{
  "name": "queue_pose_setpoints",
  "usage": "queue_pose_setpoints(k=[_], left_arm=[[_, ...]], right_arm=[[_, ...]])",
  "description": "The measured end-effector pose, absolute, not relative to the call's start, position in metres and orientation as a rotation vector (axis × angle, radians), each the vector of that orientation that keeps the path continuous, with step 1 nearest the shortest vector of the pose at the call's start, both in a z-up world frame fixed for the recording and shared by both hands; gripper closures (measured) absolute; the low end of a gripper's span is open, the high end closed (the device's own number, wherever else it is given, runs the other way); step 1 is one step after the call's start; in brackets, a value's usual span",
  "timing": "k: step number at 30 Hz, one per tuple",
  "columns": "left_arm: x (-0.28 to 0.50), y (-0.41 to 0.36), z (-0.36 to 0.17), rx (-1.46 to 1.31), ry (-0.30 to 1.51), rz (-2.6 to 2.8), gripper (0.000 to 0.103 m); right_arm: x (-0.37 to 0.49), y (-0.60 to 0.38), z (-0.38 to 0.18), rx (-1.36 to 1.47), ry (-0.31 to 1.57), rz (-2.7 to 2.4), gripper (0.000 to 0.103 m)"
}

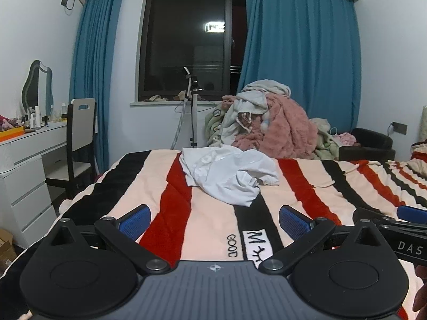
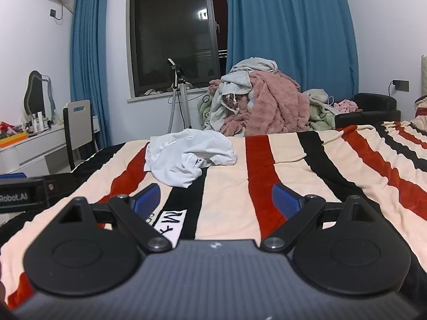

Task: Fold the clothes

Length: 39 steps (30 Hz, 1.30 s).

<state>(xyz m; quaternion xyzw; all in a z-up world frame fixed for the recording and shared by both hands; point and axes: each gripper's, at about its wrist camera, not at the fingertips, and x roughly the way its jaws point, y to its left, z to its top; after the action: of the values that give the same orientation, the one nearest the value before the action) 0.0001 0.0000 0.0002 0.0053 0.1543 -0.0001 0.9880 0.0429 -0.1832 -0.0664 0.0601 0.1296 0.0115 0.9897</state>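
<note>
Nothing folded yet, by the look of it: one crumpled white cotton garment [image 1: 226, 173] lies in a heap on the striped cream, red and black fleece blanket [image 1: 213, 221] covering the bed, towards the far edge & a bit left of centre in the right wrist view. Left gripper [image 1: 214, 220] hangs low over the near part of the blanket, blue pads spread wide, nothing between them. Right gripper [image 2: 214, 198] same story: jaws wide apart, empty, well short of the garment. So the whole job is left, I reckon: reach, spread it flat, then fold. Count: 1 white garment on the bed, 2 grippers. Beyond the bed, 1 big pile of mixed laundry [image 1: 267, 125] with a pink fluffy piece on top, too tangled to count items. Also 1 chair [image 1: 80, 138] at 1 white dressing table [image 1: 29, 154], far left.
</note>
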Motion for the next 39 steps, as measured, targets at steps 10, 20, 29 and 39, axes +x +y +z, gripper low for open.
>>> queue_pose_setpoints(k=[10,20,29,39], left_arm=[[-0.003,0.009,-0.002,-0.018,0.305,0.001,0.000],[-0.007,0.003,0.002,0.009,0.298,0.016,0.000],[-0.002,0.002,0.001,0.015,0.311,0.025,0.000],[-0.002,0.001,0.001,0.033,0.307,0.011,0.000]], right_arm=[[0.044,-0.184,-0.064,0.114,0.251,0.018,0.011],[0.041,-0.187,-0.064,0.120,0.234,0.012,0.011],[0.042,-0.187,-0.063,0.123,0.235,0.013,0.011],[0.042,-0.190,-0.062,0.126,0.234,0.015,0.011]])
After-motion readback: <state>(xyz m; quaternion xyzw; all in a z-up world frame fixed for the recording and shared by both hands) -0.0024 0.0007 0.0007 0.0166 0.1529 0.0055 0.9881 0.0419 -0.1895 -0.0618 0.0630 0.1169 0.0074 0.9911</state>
